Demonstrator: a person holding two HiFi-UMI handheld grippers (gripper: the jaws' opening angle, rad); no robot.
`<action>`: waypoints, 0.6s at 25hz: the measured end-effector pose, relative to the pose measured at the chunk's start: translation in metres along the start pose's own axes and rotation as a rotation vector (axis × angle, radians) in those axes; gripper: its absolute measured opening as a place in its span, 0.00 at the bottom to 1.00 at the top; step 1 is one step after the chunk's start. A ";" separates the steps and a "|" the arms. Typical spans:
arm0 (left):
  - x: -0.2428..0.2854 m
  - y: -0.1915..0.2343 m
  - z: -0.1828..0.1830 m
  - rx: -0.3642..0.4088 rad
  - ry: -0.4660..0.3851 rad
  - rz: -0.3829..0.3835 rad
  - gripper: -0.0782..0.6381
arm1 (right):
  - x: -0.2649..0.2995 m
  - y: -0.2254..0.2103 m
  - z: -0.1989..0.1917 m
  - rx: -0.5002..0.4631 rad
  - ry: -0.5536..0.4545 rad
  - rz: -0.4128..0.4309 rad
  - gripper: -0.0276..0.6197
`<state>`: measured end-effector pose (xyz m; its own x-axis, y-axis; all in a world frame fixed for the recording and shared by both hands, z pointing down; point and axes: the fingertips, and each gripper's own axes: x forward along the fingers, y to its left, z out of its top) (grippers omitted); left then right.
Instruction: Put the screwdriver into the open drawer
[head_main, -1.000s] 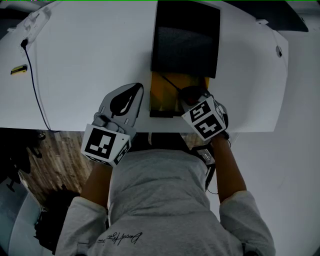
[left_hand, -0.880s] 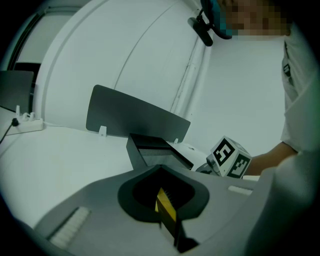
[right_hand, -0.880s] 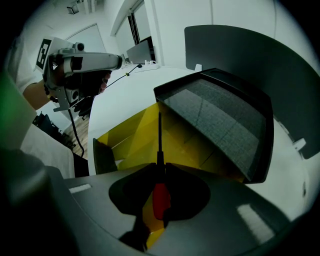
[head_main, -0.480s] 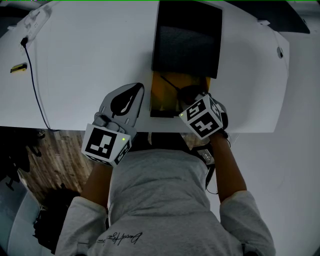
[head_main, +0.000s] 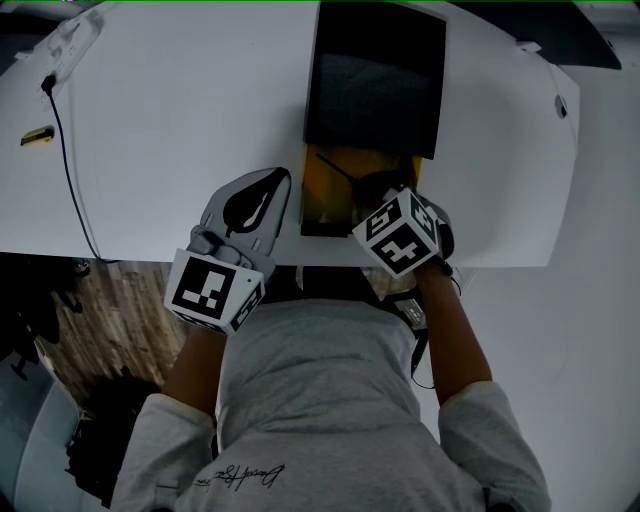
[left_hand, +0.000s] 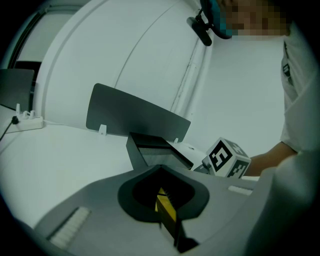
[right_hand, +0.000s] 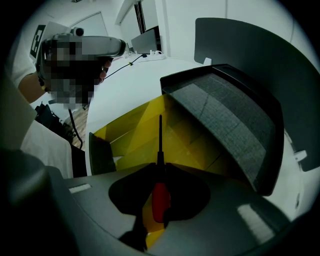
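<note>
Steeply over the drawer, screwdriver clamped

Plainly, the right hand-held gripper (right_hand: 160, 165) pinches a slim screwdriver (right_hand: 160, 199) with a glossy red handle and a thin black shaft. It hangs above the smooth yellow open drawer (right_hand: 125, 132) of a black fabric-topped box (right_hand: 225, 115). The left hand-held gripper (left_hand: 160, 169) has its jaws together, empty. In the head view, the marker cube (head_main: 400, 232) hides the right jaws.

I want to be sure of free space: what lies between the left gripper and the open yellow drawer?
Only a narrow strip of bare white table separates the left gripper from the drawer, nothing else; the head view shows this.
</note>
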<state>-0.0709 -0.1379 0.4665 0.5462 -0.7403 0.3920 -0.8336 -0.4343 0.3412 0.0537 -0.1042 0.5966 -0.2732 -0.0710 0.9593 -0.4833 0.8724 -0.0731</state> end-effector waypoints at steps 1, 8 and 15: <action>0.000 0.000 0.000 0.000 0.000 -0.001 0.11 | 0.000 0.000 0.000 0.002 0.002 0.002 0.17; 0.002 0.002 -0.001 -0.004 0.002 -0.001 0.11 | 0.003 0.001 0.001 -0.014 0.019 0.002 0.17; 0.001 0.002 -0.002 -0.007 0.002 0.001 0.11 | 0.004 0.002 0.001 -0.013 0.030 0.004 0.17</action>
<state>-0.0720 -0.1385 0.4696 0.5457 -0.7398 0.3937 -0.8335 -0.4303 0.3466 0.0508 -0.1037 0.5998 -0.2497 -0.0530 0.9669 -0.4718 0.8786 -0.0737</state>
